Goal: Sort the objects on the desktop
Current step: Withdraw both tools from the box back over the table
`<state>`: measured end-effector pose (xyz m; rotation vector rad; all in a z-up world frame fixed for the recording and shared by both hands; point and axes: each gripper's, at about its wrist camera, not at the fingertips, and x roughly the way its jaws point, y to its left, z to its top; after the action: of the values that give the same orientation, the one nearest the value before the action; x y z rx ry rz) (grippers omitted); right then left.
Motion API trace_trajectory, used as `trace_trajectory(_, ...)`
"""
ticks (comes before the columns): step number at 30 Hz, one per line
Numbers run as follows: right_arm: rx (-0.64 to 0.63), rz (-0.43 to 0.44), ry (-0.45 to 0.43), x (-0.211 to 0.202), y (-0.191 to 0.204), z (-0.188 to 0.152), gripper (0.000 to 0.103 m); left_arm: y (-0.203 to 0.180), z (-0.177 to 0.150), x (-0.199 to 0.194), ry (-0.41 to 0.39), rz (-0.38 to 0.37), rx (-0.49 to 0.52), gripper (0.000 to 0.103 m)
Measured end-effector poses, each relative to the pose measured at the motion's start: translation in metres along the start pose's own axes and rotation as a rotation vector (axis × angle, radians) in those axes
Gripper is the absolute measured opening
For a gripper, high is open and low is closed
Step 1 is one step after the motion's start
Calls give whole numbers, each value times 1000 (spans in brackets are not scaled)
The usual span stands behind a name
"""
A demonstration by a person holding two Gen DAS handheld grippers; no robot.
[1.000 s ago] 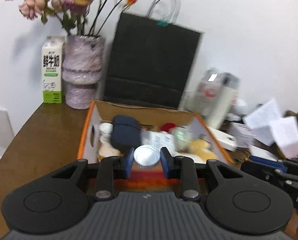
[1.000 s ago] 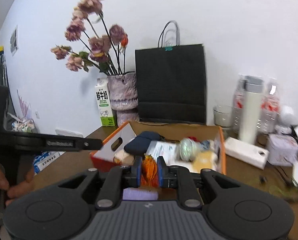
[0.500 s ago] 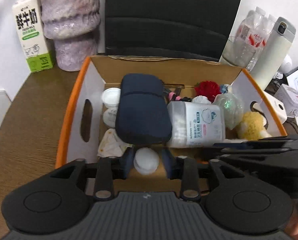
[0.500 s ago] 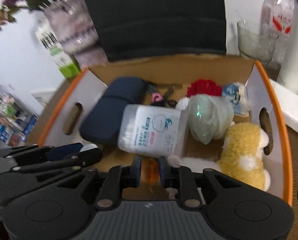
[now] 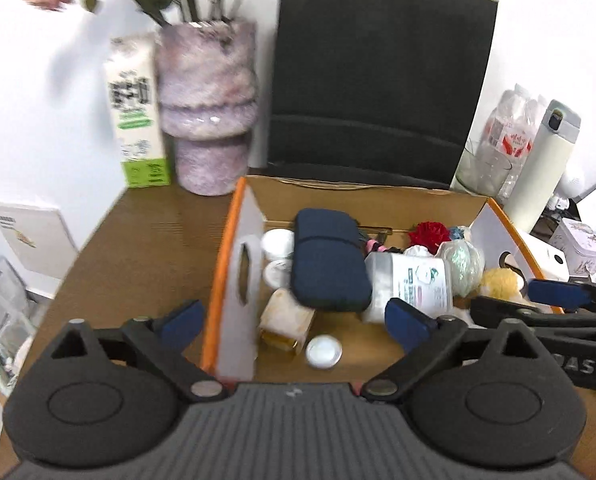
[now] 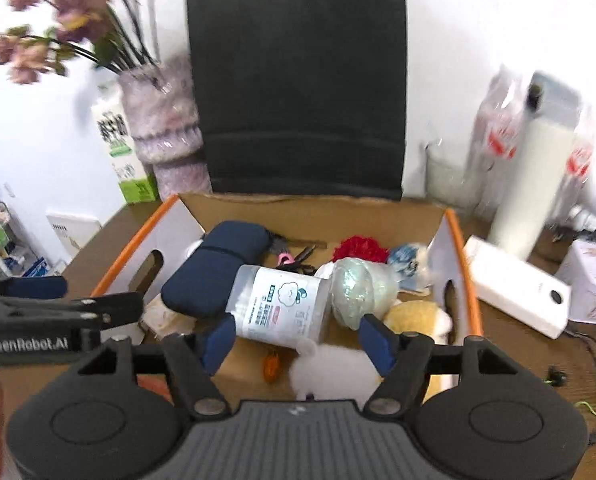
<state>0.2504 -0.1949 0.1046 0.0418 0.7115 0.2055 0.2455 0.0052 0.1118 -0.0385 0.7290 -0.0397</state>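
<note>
Both jaws were opening, nothing pinched. L gripper (image 5: 294,320) hung over white cap (image 5: 324,351), R gripper (image 6: 298,338) over orange bit (image 6: 271,365), both lying on box (image 5: 234,264) floor.

box (image 5: 222,280): orange edge, white outer wall, brown card inside
pouch (image 5: 328,264): dark navy
bag (image 6: 298,80): black, teal clip on top
vase (image 5: 206,100): mottled purple-pink
carton (image 5: 136,108): white, green base
plush (image 6: 414,316): yellow
small lid (image 5: 324,352): white
gripper pads (image 5: 402,322): blue
desk (image 5: 146,240): brown
flask (image 5: 542,164): white, grey cap
</note>
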Motion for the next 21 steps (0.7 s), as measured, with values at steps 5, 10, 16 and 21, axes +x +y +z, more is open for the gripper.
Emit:
trace_trajectory(5,-34,17,-129,-60,9,-68,83,6,-68,-63,-122,8,-39,103)
trace_trajectory(10,-30,-1,-148,-115,15,-158,84,0,-154,-111,-125,19,-46,103)
trace_trajectory(16,15,-38,-158,-167,20,-244,85,-12,-243,-166,-176,36,-5,103)
trace_trajectory(21,-29,-80,-190,-203,24,-288,88,-20,-286,-200,-240,43,14,103)
